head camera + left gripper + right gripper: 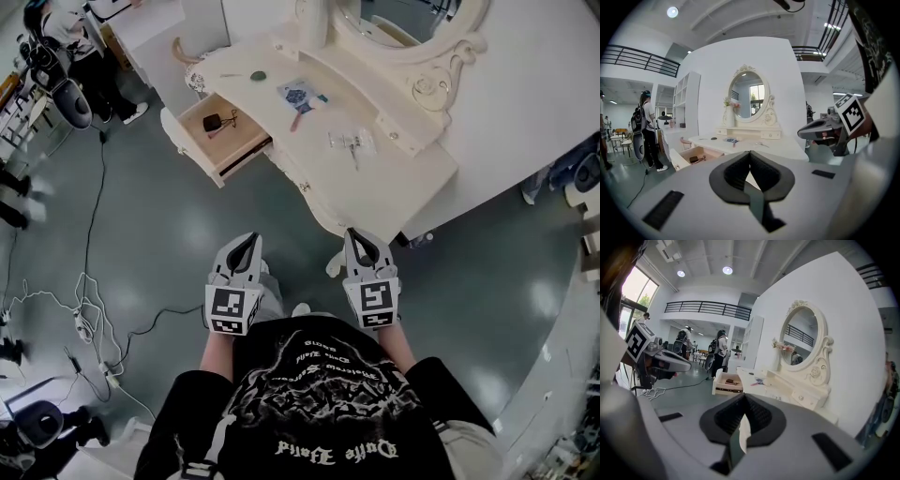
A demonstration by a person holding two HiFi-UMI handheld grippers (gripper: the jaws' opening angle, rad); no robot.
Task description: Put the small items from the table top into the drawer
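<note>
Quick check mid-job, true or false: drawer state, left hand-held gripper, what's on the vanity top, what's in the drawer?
1. The light wooden drawer stands open. True.
2. The left hand-held gripper holds an item. False: its jaws are shut on nothing.
3. The white vanity table top is cleared. False: a flat blue packet and other small things lie there.
4. A small black item lies in the drawer. True.
</note>
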